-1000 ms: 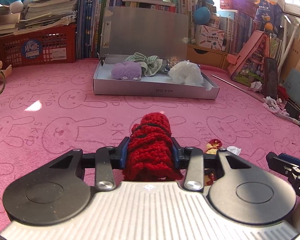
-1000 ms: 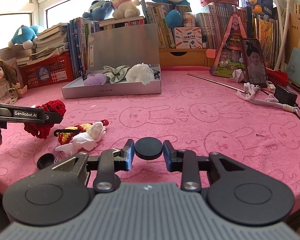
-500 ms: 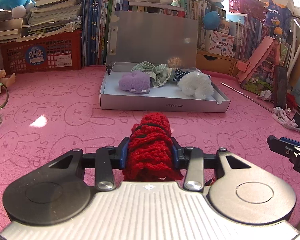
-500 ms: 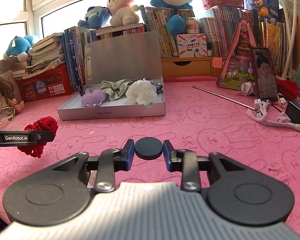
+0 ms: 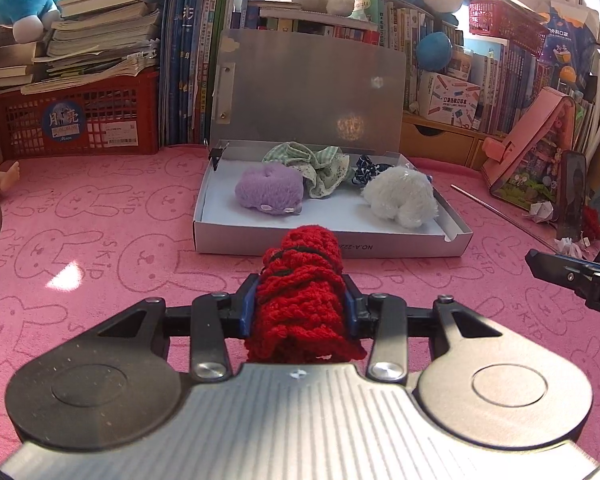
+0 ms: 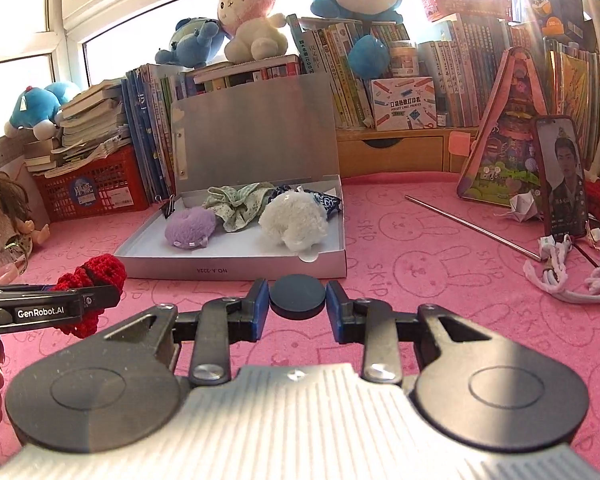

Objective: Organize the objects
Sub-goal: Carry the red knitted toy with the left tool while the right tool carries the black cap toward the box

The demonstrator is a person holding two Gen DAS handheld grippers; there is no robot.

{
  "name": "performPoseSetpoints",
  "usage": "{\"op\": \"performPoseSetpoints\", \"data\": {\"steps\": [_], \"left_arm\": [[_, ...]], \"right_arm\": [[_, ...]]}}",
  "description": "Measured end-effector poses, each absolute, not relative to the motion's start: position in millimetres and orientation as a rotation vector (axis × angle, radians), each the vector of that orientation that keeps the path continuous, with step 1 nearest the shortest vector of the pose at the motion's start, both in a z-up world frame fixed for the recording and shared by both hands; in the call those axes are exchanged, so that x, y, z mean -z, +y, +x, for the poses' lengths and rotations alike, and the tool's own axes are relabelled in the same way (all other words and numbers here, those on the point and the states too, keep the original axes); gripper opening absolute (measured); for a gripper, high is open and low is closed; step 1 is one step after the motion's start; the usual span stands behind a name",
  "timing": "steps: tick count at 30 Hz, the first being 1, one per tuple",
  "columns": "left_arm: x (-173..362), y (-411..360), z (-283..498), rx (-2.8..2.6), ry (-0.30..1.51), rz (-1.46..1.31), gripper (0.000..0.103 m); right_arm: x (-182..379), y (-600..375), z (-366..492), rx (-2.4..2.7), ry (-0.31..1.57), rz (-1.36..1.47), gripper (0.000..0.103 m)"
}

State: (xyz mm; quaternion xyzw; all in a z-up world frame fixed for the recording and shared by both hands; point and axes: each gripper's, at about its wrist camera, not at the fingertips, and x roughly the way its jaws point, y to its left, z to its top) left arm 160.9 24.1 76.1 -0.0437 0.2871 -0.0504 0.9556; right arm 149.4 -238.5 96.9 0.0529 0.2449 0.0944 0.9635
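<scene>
Red crocheted yarn fills the left gripper [image 5: 300, 310]: its two blue-padded fingers [image 5: 247, 311] are closed against the sides of the red knitted scrunchie [image 5: 300, 280], which bulges up and forward between them and droops a little over the grey body at 6 o'clock. In the right wrist view the same scrunchie [image 6: 94, 276] shows at 9 o'clock, carried clear of the pink bunny-print cloth [image 5: 100, 248].

Between the fingers of the right gripper [image 6: 297, 306] sits a black round disc [image 6: 297, 296], flat side toward the camera; the blue pads stand on either side of it and appear to touch its edges (contact on the right pad is hard to confirm). In the left wrist view this gripper's tip [image 5: 572, 276] pokes in at 3 o'clock.

Beyond both tools, at 12 o'clock, lies the open silver box [image 5: 332, 247], its lid [image 5: 308, 88] standing upright against the books. Inside, from 9 toward 3 o'clock, rest a purple plush scrunchie [image 5: 269, 193], a green checked scrunchie [image 5: 312, 168] just behind it, a dark blue patterned one [image 5: 366, 168] and a white fluffy scrunchie [image 5: 400, 196].

Farther off at 10 o'clock stands a red plastic crate [image 5: 76, 120] under stacked books; at 2 o'clock a thin metal rod [image 6: 472, 226] lies on the cloth near a propped phone [image 6: 562, 178]. A doll [image 6: 4, 216] sits at 9 o'clock in the right view.
</scene>
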Motion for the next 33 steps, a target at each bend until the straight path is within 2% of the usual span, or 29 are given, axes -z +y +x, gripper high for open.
{"op": "performPoseSetpoints", "data": {"steps": [33], "left_arm": [[-78,48,256,0.078,0.568,-0.159,0.047]], "right_arm": [[-95,-243,255,-0.210,0.602,0.169,0.035]]}}
